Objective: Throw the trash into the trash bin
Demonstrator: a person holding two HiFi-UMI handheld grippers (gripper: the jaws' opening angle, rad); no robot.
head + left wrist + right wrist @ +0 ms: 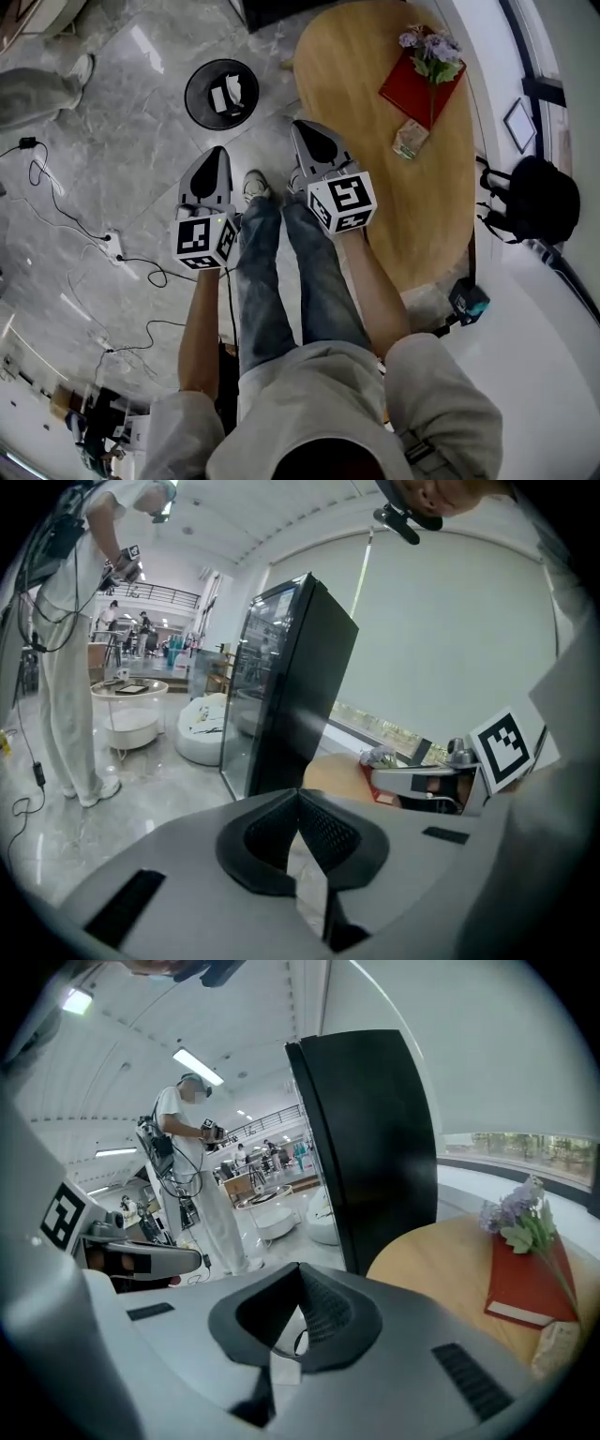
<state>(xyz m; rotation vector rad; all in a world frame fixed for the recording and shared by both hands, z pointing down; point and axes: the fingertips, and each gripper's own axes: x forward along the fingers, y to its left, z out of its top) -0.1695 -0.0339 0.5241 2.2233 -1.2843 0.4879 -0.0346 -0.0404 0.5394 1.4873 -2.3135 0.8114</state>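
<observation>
A round black trash bin [222, 93] stands on the marble floor with white scraps lying inside it. In the head view my left gripper [218, 152] hangs just below the bin, jaws shut with nothing between them. My right gripper [302, 127] is beside the left edge of the oval wooden table [366, 141], also shut and empty. A small crumpled packet [410, 139] lies on the table, to the right of that gripper, and shows again as the same packet [555, 1349] in the right gripper view. Both gripper views, left gripper [298, 797] and right gripper [300, 1269], show the pads meeting.
A red book [422, 80] with purple flowers [431, 49] lies at the table's far end. A tall black cabinet [370, 1138] stands behind the table. Cables and a power strip [112, 246] run across the floor at left. A black backpack [539, 202] sits at right. Another person [202, 1176] stands further off.
</observation>
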